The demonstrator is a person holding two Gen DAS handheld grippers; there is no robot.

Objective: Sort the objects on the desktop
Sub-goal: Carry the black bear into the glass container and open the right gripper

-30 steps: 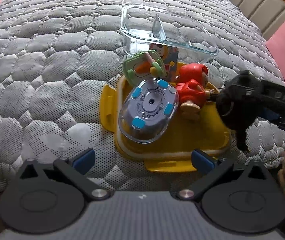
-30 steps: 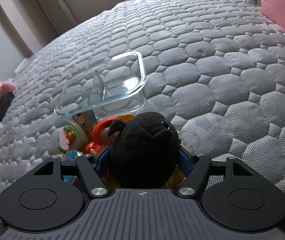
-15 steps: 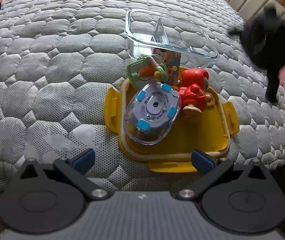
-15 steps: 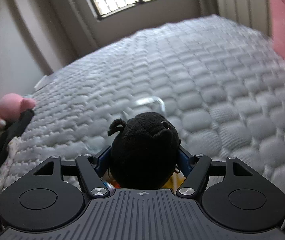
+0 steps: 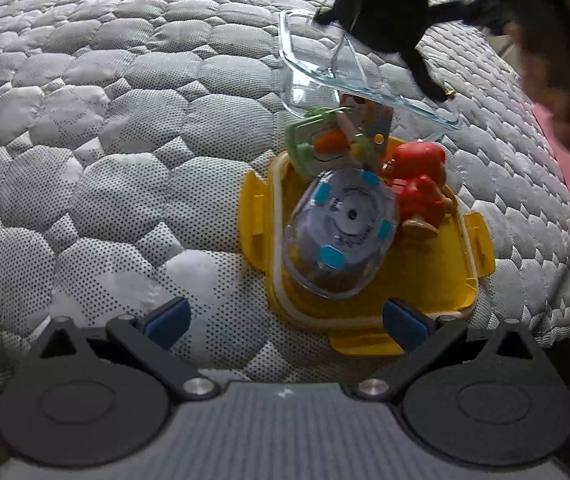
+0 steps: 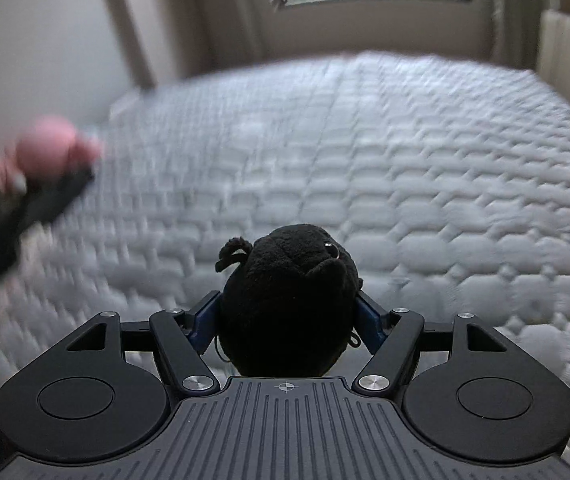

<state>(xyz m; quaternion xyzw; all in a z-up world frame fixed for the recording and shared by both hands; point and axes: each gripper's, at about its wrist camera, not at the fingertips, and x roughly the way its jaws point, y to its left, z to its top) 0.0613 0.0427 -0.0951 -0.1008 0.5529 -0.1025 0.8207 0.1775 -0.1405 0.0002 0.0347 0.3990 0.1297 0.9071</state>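
- One black plush sits pinched between the two blue pads of the right gripper, its head poking up past the fingers; from the left wrist view it hangs in the air above the far end of the glass box.
- One left gripper, its fingers spread wide with nothing between them, hovers over the near edge of the lid.
- One yellow lid lies flat on the quilted mattress, with clip tabs sticking out at its sides.
- Three things rest on or against the lid: one clear mouse lying underside up with blue feet, one red figure just beside it, and one green toy with an orange piece at the lid's far edge.
- One glass box with a divider inside stands just behind the lid, empty in both compartments.
- One picture card leans between box and toys.
- One pink soft toy, blurred, lies at the mattress edge, well apart from the rest.
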